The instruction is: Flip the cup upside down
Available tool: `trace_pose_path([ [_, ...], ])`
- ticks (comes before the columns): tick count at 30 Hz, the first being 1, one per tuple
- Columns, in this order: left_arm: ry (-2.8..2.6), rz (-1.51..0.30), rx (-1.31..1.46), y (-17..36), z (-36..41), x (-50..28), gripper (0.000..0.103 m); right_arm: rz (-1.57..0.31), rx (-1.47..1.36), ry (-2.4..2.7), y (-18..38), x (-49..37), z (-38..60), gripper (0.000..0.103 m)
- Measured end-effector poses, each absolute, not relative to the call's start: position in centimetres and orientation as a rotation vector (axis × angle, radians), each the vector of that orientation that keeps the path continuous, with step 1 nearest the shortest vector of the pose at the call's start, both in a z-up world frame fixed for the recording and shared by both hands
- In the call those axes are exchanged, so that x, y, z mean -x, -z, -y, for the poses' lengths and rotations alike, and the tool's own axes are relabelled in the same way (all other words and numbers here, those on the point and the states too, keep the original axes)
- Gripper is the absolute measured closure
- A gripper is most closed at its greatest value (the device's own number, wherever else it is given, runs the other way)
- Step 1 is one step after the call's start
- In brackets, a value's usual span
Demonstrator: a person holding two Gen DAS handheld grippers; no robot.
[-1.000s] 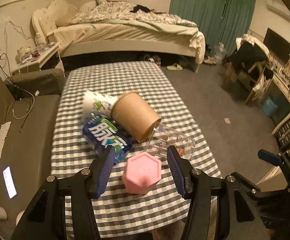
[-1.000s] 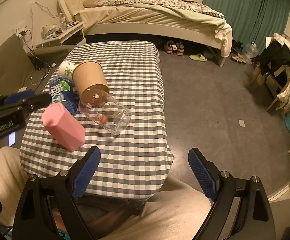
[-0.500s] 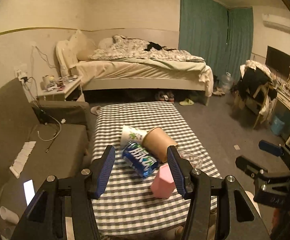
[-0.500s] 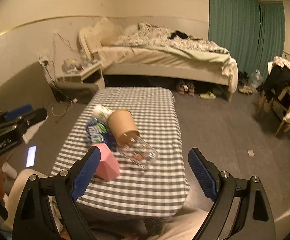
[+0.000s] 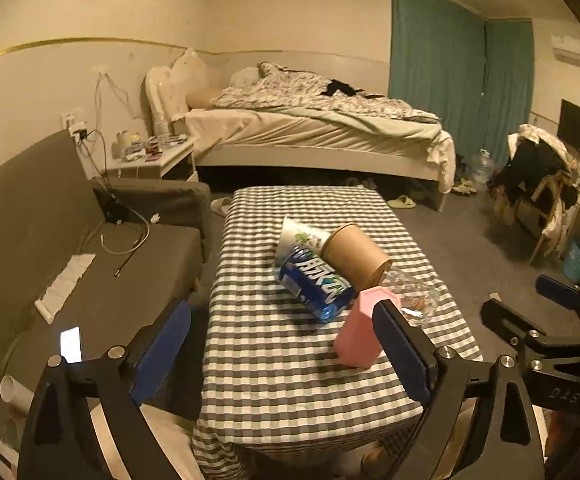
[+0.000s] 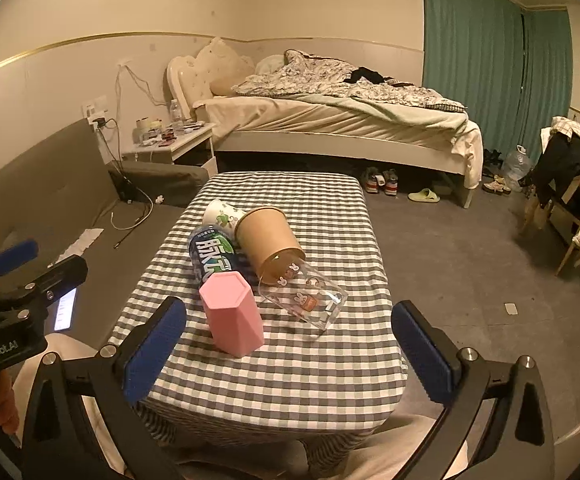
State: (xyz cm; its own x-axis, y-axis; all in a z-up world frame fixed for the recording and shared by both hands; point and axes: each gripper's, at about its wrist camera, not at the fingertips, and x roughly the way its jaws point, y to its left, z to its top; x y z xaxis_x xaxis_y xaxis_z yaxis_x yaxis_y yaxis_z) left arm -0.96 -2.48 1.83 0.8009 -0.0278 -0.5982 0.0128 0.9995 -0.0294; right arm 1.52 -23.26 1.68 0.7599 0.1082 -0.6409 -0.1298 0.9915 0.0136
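A pink hexagonal cup point(image 6: 234, 316) stands on the checked table point(image 6: 290, 372) with its closed end up; it also shows in the left wrist view point(image 5: 363, 330), partly behind my right finger. A clear glass cup point(image 6: 303, 298) lies on its side beside it. A brown paper cup point(image 6: 268, 240), a white printed cup point(image 6: 222, 214) and a blue can point(image 6: 212, 256) lie on their sides behind. My left gripper point(image 5: 282, 356) is open and empty, drawn back over the table's near left edge. My right gripper point(image 6: 286, 352) is open and empty, back over the near edge.
A grey sofa point(image 5: 30, 260) with a lit phone point(image 5: 70, 344) runs along the left. A bed point(image 6: 341, 120) and a cluttered nightstand point(image 6: 174, 140) stand behind the table. A chair heaped with clothes point(image 6: 573, 184) is at the right. Shoes point(image 6: 377, 180) lie on the floor.
Both grippers have pulled back and up from the table. The left gripper, which was around the pink cup, has opened wider and left it standing.
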Motion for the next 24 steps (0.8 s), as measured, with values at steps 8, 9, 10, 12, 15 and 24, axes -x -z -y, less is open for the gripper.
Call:
trace_pose_path([
  [8, -0.011, -0.652, 0.053, -1.3, 1.2, 0.9, 0.002, -0.698, 0.04, -0.092, -1.4, -1.8, 23.4, 0.0],
  [9, -0.011, -0.654, 0.053, -1.2, 1.2, 0.9, 0.002, -0.699, 0.041, -0.091, -1.4, -1.9, 23.4, 0.0],
  [10, -0.012, -0.656, 0.053, -1.1, 1.0, 0.9, 0.002, -0.699, 0.042, -0.089, -1.3, -1.9, 23.4, 0.0],
  [12, -0.011, -0.658, 0.054, -1.1, 0.9, 0.8, 0.002, -0.704, 0.04, -0.09, -1.1, -2.0, 23.3, 0.0],
  [15, -0.014, -0.659, 0.053, -1.1, 0.8, 0.8, 0.002, -0.707, 0.044, -0.088, -1.0, -2.2, 23.2, 0.0],
  [24, -0.025, -0.657, 0.055, -1.0, 0.5, 0.6, 0.002, -0.709, 0.052, -0.088, -1.0, -2.4, 22.9, 0.0],
])
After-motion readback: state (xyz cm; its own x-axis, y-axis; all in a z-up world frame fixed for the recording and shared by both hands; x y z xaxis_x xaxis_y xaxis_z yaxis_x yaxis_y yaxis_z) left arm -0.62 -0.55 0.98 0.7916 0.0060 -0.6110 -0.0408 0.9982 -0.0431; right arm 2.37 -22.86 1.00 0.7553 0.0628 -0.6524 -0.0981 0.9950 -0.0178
